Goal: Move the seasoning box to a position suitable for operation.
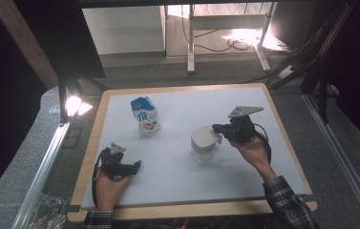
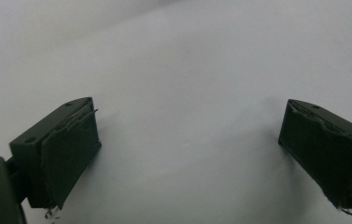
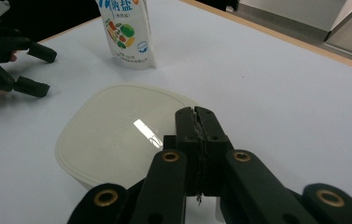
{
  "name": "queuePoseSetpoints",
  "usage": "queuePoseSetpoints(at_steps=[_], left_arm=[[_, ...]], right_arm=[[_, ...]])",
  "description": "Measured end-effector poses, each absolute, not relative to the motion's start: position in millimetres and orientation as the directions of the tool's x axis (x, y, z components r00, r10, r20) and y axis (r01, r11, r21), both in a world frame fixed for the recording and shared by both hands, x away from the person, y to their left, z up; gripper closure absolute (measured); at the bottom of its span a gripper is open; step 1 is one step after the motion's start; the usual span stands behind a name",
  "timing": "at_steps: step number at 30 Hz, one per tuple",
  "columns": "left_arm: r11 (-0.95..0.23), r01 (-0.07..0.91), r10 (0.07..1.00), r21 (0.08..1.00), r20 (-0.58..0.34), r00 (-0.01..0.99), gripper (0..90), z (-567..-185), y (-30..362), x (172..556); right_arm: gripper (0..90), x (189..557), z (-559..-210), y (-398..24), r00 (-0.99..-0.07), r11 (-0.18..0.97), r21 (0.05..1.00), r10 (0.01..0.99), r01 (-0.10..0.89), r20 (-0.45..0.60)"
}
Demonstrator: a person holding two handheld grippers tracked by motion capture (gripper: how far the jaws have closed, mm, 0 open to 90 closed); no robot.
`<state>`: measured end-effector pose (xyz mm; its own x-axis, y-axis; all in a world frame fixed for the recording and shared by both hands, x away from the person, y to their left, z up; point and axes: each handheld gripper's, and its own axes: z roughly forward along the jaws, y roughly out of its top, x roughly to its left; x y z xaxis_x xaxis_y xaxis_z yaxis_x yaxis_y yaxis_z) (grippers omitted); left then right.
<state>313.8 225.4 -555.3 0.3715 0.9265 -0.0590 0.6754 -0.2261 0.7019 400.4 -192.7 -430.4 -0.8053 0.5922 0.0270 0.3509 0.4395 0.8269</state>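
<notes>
A white plastic lid [image 1: 205, 137] hangs just above a clear tub [image 1: 203, 155] right of the table's middle. My right gripper [image 1: 219, 134] comes in from the right, its jaws shut on the lid's near edge. In the right gripper view the lid [image 3: 117, 135] spreads out ahead of the closed jaws of my right gripper [image 3: 196, 112]. A blue and white pouch [image 1: 145, 117] with printed vegetables stands upright at the back left; it also appears as the pouch [image 3: 127, 32]. My left gripper [image 1: 136, 165] rests near the front left, open and with nothing in it [image 2: 187, 135].
The white table top [image 1: 177, 186] has a wooden rim [image 1: 192, 210]. A lamp [image 1: 75, 105] shines at the table's back left corner. The left gripper [image 3: 36, 70], in a hand, lies at the far left of the right gripper view.
</notes>
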Motion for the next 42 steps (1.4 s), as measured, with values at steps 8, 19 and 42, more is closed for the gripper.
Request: queuePoseSetpoints(at_steps=[8,19,42], left_arm=[[-0.225,0.676,0.927,0.702,-0.060,0.371,4.7,-555,225,314],[-0.231,0.677,0.925,0.699,-0.057,0.375,4.7,-555,226,314],[-0.231,0.677,0.925,0.699,-0.058,0.375,4.7,-555,226,314]], right_arm=[[89.2,400,-431,-195,-0.797,0.437,0.831,0.604,0.344,0.012],[89.4,402,-434,-200,-0.793,0.412,0.838,0.608,0.358,0.040],[89.5,403,-440,-207,-0.784,0.359,0.858,0.615,0.368,0.079]])
